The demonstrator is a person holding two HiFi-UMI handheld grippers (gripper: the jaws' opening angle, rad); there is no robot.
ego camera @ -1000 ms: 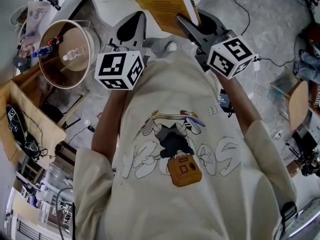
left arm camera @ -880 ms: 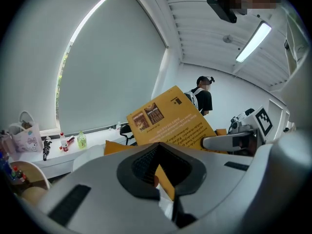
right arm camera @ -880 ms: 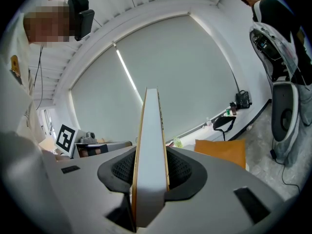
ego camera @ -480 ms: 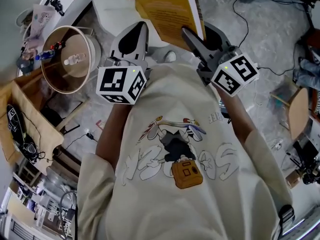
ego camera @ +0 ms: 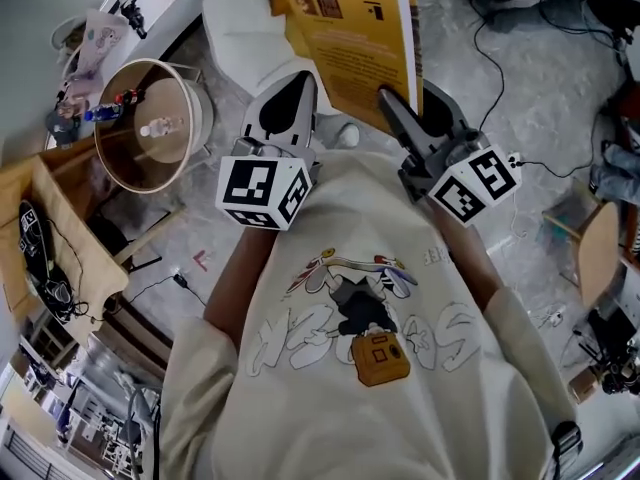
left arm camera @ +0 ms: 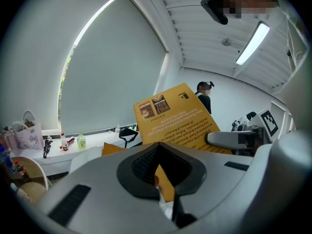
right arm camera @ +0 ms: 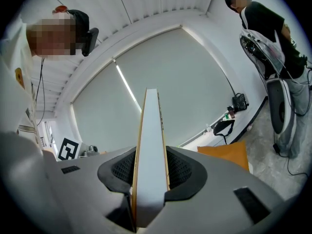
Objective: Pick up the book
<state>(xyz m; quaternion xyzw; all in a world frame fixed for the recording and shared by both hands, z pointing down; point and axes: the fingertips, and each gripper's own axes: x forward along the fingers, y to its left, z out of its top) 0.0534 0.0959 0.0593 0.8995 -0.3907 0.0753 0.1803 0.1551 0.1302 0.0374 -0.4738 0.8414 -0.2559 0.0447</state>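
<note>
A yellow book (ego camera: 355,38) with dark print on its cover is held off the floor in front of the person. My right gripper (ego camera: 410,108) is shut on its lower edge. In the right gripper view the book's white page edge (right arm camera: 152,130) stands upright between the pads of the right gripper (right arm camera: 151,174). My left gripper (ego camera: 290,98) hangs just left of the book, jaws together and holding nothing. In the left gripper view the book's cover (left arm camera: 180,123) shows beyond the closed left gripper (left arm camera: 156,152).
A round wooden tub (ego camera: 150,126) with a small bottle in it stands at the left, beside a cardboard box (ego camera: 60,228). A white seat (ego camera: 240,18) lies under the book. Cables (ego camera: 500,38) run across the floor at the right. Another person (right arm camera: 273,33) stands nearby.
Both grippers have risen a little, the book still in the right one. More of the book's cover now shows in the head view.
</note>
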